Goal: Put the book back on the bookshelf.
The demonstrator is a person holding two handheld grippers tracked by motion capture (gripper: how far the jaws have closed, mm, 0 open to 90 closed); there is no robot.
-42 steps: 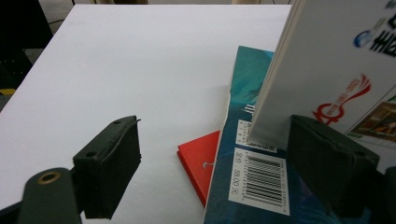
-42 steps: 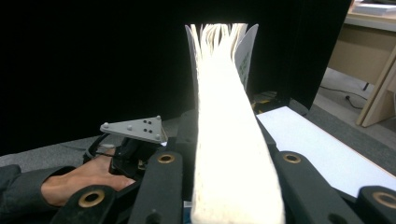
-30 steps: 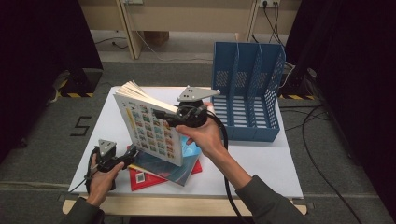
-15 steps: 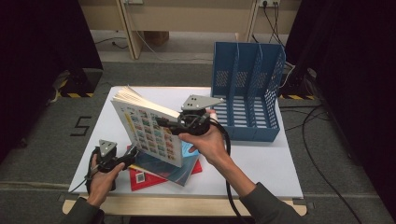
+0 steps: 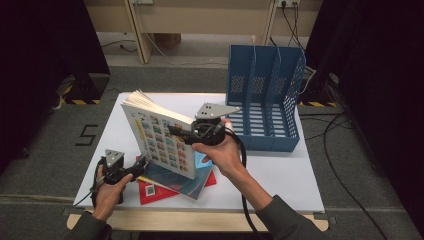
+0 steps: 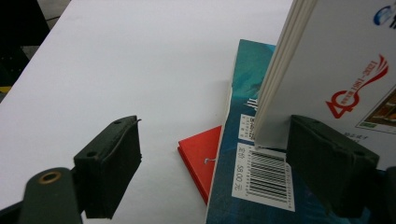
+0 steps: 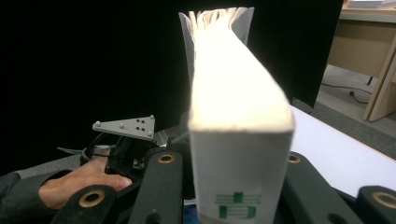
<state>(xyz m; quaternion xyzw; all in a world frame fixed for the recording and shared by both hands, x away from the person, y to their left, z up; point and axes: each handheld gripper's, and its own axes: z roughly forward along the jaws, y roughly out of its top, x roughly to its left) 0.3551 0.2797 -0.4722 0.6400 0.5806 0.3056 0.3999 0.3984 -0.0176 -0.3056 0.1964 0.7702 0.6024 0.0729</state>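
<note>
A thick white book [image 5: 155, 140] with a grid of small pictures on its cover stands tilted on a teal book [image 5: 185, 182] and a red book [image 5: 150, 192], both flat on the table. My right gripper [image 5: 180, 134] is shut on the white book's spine [image 7: 238, 140], one jaw on each side, and has just tightened slightly. My left gripper [image 5: 140, 165] rests low at the stack's left corner. Its jaws stand wide open [image 6: 217, 168], and the white book's lower corner [image 6: 271, 135] lies between them, close to the right jaw.
A blue file organizer [image 5: 265, 100] with several upright slots stands at the back right of the white table [image 5: 280, 175]. The person's left hand and its gripper [image 7: 123, 140] sit beyond the book in the right gripper view. Cables trail off the table's front.
My right gripper has sunk slightly with the white book, and the hand has turned a little. The left gripper has stayed where it was.
</note>
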